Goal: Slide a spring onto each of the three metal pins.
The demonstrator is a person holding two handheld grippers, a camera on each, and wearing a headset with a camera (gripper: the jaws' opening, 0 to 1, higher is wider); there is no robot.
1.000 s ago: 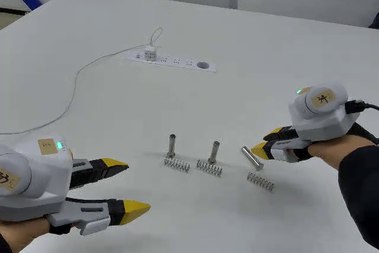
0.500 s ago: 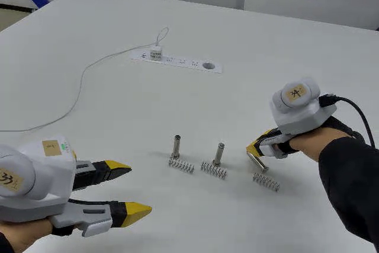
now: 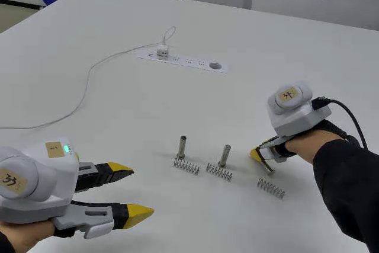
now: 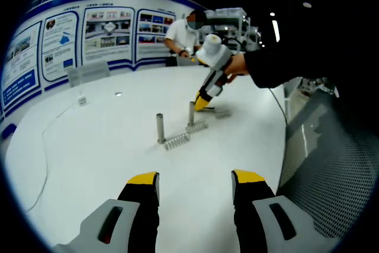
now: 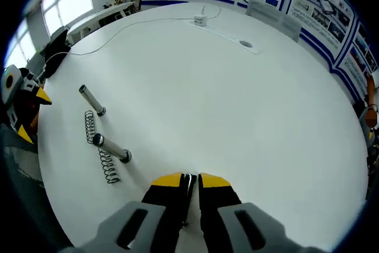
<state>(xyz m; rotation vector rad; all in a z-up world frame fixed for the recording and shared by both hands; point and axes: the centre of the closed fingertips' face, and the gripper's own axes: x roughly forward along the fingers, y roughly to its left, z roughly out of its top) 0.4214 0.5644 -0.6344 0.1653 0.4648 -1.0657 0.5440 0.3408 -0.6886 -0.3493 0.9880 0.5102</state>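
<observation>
Pins set the layout here: the left pin (image 3: 182, 145) and middle pin (image 3: 225, 154) stand upright near each other on the desk (image 3: 118, 99). Each has a spring lying flat just in front of its foot, the left spring (image 3: 186, 166) and the middle spring (image 3: 219, 172), and neither is threaded on yet. That pairing looks deliberate, with each spring waiting beside the pin it belongs to. The third pin (image 3: 268, 167) is the odd one out. It is mostly hidden under your right tool (image 3: 260, 155), with one end showing low at the desk, and I cannot tell whether it is lifted clear. In the right gripper view the jaws are drawn almost together with the pin's metal between them, so I judge that tool clamped on the third pin. You are probably standing it up or steadying it for the right spring (image 3: 271, 188), which lies just beside it on your side. Your left tool (image 3: 131, 192) hovers well apart from the row at your near left, jaws apart and empty, pointed toward the pins. That leaves it free to fetch a spring while the right holds the pin. Pinch a spring lightly near one end, as it will likely squash or roll.
</observation>
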